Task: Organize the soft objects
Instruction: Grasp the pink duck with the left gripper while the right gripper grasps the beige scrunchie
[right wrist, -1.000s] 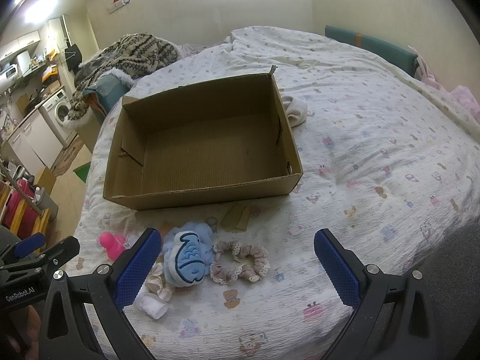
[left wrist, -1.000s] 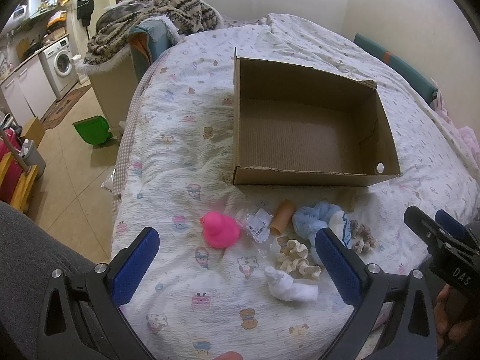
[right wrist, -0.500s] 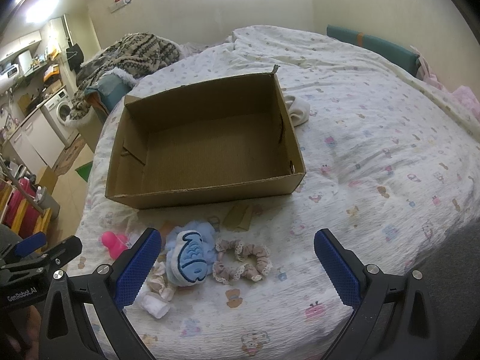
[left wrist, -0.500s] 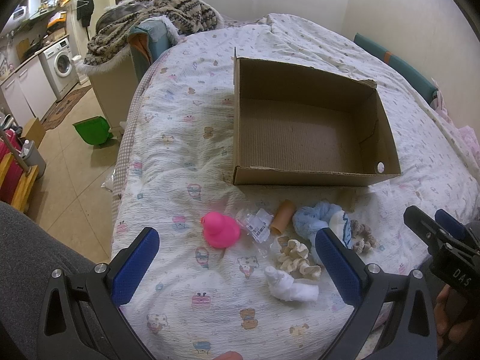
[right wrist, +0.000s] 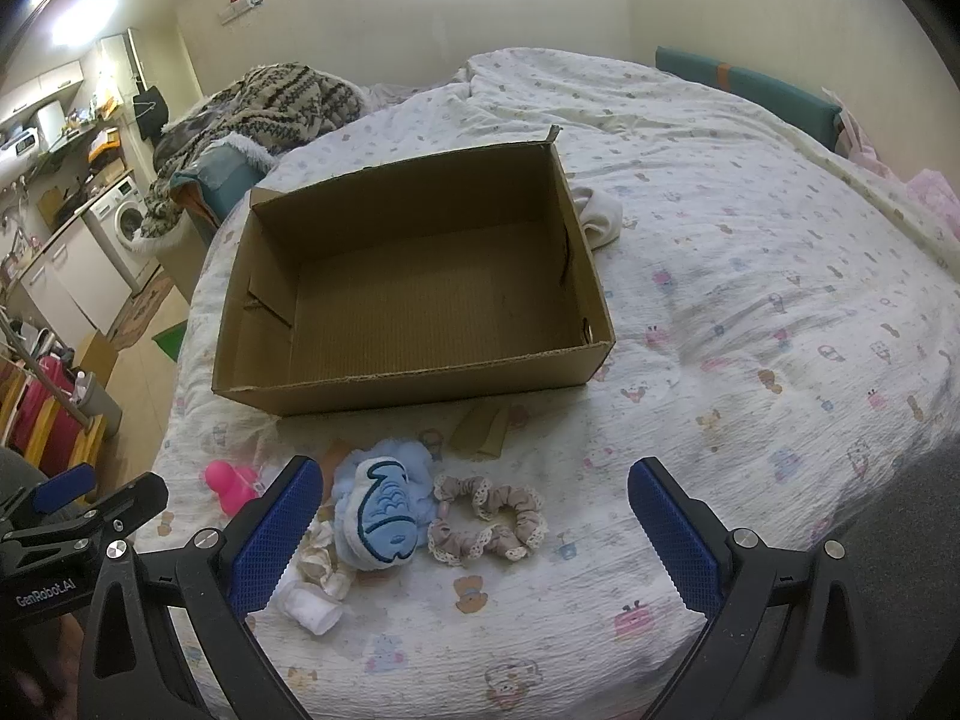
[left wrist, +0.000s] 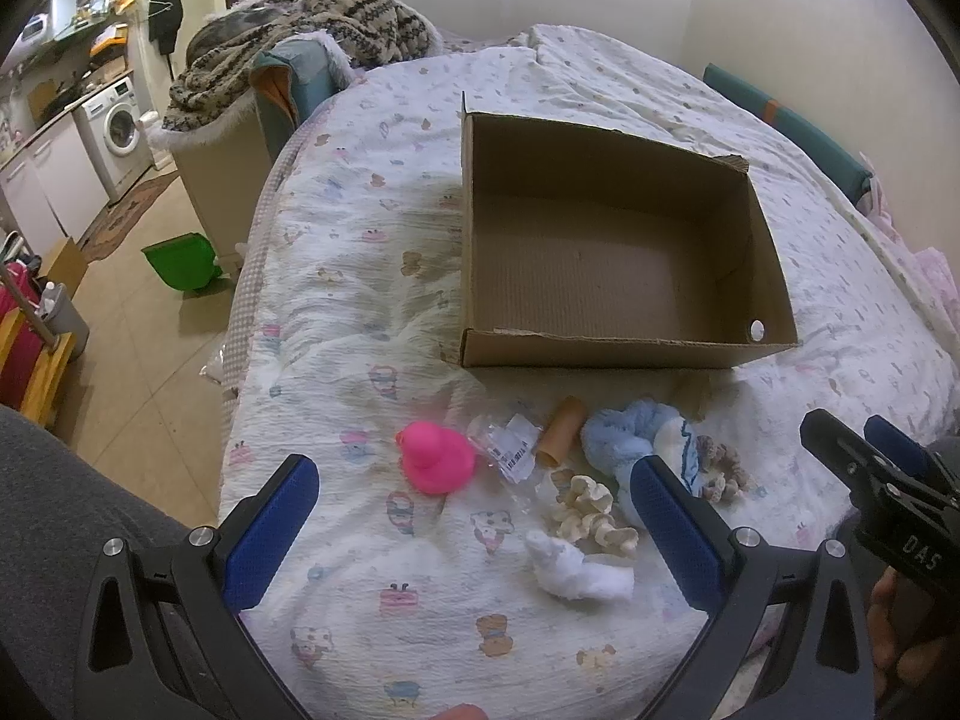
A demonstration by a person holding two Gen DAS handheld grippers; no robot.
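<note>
Above the near edge of the bed, the left gripper and right gripper are held wide apart, with nothing between the jaws. Just ahead, a pink duck, cream scrunchie, white sock, blue fish toy and beige scrunchie are clustered. Beyond them, a cardboard box is seen lying empty.

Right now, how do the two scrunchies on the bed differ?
The cream scrunchie is pale and bunched into a tight clump; the beige lace-trimmed scrunchie is darker and lies spread in an open loop. The cream one sits left of the blue fish plush, the beige one right of it. Both lie outside the cardboard box, ungripped.
</note>
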